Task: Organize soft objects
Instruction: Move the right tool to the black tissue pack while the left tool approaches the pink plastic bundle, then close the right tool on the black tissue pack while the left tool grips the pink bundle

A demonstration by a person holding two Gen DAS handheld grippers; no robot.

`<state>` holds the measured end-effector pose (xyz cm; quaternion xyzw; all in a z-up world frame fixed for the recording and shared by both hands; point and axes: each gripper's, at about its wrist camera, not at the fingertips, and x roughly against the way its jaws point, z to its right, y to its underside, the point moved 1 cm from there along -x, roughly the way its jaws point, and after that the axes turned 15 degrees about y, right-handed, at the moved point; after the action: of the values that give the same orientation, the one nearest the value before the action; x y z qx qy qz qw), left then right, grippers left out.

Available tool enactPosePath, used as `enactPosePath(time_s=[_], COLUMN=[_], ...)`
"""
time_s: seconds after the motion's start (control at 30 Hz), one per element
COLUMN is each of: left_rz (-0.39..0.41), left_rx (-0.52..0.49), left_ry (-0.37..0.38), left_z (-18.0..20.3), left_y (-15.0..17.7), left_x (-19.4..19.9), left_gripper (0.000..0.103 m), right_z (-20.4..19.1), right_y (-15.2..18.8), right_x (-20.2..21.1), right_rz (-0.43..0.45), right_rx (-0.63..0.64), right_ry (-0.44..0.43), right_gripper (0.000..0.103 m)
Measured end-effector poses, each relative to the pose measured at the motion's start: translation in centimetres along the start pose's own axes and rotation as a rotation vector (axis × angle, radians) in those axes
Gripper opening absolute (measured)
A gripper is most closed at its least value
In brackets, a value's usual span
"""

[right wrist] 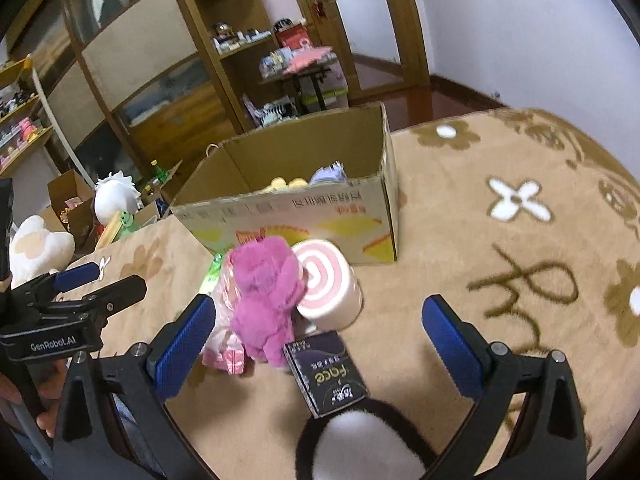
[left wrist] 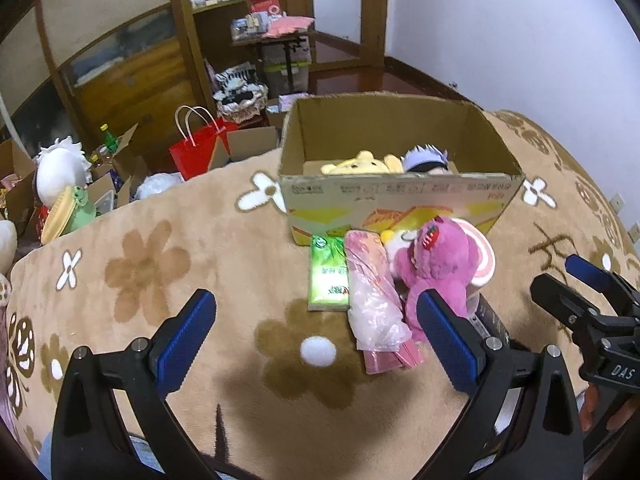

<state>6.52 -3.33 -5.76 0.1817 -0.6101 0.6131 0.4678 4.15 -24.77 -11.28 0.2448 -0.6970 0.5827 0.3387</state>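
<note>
A tan flowered blanket (left wrist: 168, 240) covers what seems to be a bed, and at its far side stands the open cardboard box (left wrist: 400, 196), the biggest thing on it. Inside lie a yellow plush (left wrist: 356, 162) and a pale-haired doll (left wrist: 426, 158), both low against the near wall.

Just in front of the box, touching one another, sit the remaining items: a pink plush bear (left wrist: 436, 264), a pink-and-white roll cushion (right wrist: 330, 294) to its right, a pink plastic-wrapped pack (left wrist: 370, 292) and a green tissue pack (left wrist: 328, 276) to its left, and a dark tissue box (right wrist: 326, 374) nearest. A small white pompom (left wrist: 318, 352) lies alone, nearer still.

The sorting looks partly done, with a fresh pick-up in hand. The left gripper (left wrist: 316, 344) hangs over the pompom, jaws wide apart and empty; the right gripper (right wrist: 320, 348) frames the bear and dark box, jaws likewise apart. The next move calls for lowering over one soft piece, probably the bear, and closing gently without dragging its neighbours.
</note>
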Motion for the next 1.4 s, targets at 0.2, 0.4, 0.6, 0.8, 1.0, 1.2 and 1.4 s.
enactPosePath(time_s=[0.2,0.4,0.6,0.8,1.0,1.2,1.4], left_rz=[-0.029,-0.073,-0.121,-0.161,-0.208,-0.244,-0.26], left_rx=[0.008,0.009,-0.009,-0.022,-0.013,-0.006,-0.004], left_ry=[0.007,0.018,0.027,0.044,0.062,0.063,0.07], left_z=[-0.3,-0.2,0.4,1.0,1.0,0.9,1.0], left_y=[0.1,0.4,0.8,1.0,1.2,1.6,1.7], left_x=[-0.9,-2.4,-4.1,-5.6,-7.5,-9.2,-9.9], left_gripper=[0.1,0.1,0.1,0.1,0.099,0.099,0.1], right_z=[0.0,0.0,-0.4,-0.6,-0.4,-0.6,-0.9], right_y=[0.8,1.4,2.0,2.7,3.3,3.5,3.4], right_x=[-1.6,-2.7,-3.8,-5.4,-6.8,-7.9,-8.2], right_rz=[-0.08,-0.136,-0.196,-0.268,-0.327,-0.339,-0.321], right_rx=[-0.007,-0.004,0.011,0.023,0.015,0.035,0.046], right_ry=[0.008,-0.004,-0.01,-0.009,-0.015,-0.007,-0.006], right_gripper=[0.103,0.103,0.103,0.094,0.081,0.052,0.052])
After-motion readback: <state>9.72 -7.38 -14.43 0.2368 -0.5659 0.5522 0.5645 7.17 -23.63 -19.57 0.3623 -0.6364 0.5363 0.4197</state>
